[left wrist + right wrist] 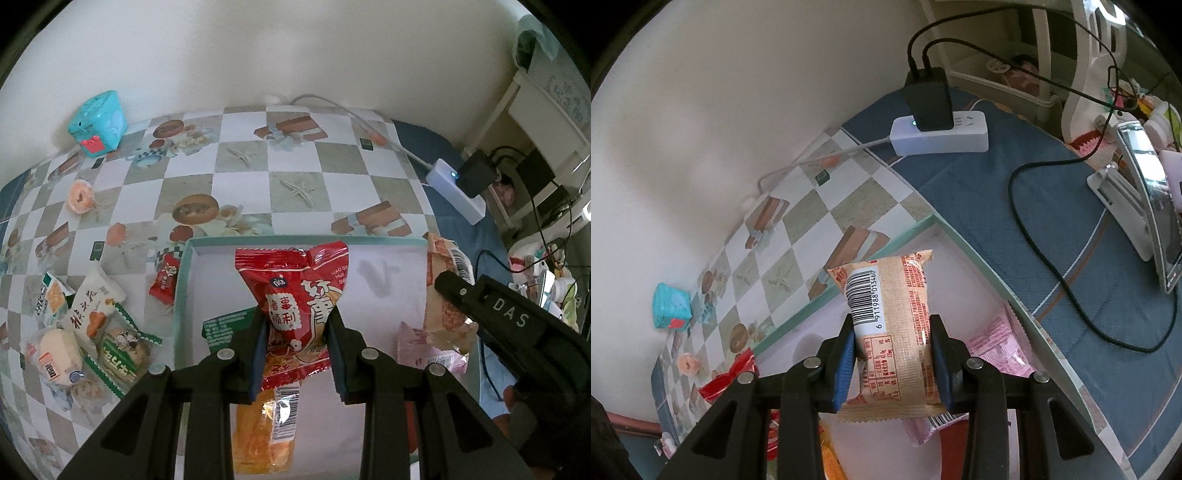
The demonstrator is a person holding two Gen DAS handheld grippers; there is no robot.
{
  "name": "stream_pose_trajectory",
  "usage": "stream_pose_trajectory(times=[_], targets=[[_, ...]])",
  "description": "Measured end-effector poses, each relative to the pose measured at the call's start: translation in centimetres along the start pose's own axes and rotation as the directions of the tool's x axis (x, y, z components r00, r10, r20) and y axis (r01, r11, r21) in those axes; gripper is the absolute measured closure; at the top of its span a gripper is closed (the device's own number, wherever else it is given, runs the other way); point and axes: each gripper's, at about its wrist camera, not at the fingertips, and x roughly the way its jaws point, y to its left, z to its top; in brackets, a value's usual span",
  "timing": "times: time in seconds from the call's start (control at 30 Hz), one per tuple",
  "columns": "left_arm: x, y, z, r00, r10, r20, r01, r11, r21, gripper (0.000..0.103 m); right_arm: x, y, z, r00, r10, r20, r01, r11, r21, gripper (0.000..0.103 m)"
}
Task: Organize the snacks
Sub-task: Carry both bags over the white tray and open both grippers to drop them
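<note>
Over the box (184, 280) on the desk (243, 177), my left gripper (297, 328) jaws clamp a red packet (299, 291) — right gripper (892, 354) jaws pinch a tan packet (897, 332) — both poised for sorting inside.

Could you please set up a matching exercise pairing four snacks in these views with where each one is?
Things:
1. red snack packet
2. tan snack packet
3. pink snack packet
4. orange snack packet

Places:
A. lying in the box, right side
B. held in the right tongs
C. held in the left tongs
D. lying in the box under the left tongs

Pairs: 1-C, 2-B, 3-A, 4-D
</note>
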Motion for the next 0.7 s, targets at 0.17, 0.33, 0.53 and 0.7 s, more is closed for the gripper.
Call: stream_pose_trajectory(times=[0.17,0.33,0.53,0.7], targets=[[0.0,0.0,0.0,1.0,-0.008,-0.003,0.008,1.0,0.003,0.071,0.1,0.3,-0.2,1.0,-0.002,-0.008,0.002,1.0,-0.011,0.063],[0.0,0.4,0.1,1.0,-0.01,-0.01,0.01,1.0,-0.008,0.056,0.4,0.7,-0.3,1.0,-0.01,-0.022,0.009,1.0,-0.025,0.063],[-0.3,1.2,0.2,1.0,-0.005,-0.01,0.005,0.999,-0.034,0.05,0.9,0.9,-0.6,0.999,-0.017,-0.035,0.015,0.999,-0.042,0.062],[-0.4,2.6,0.5,1.0,0.018,-0.006,-0.019,0.997,-0.075,0.042,1.2,1.0,-0.9,0.999,-0.028,-0.045,0.026,0.998,-0.053,0.062]])
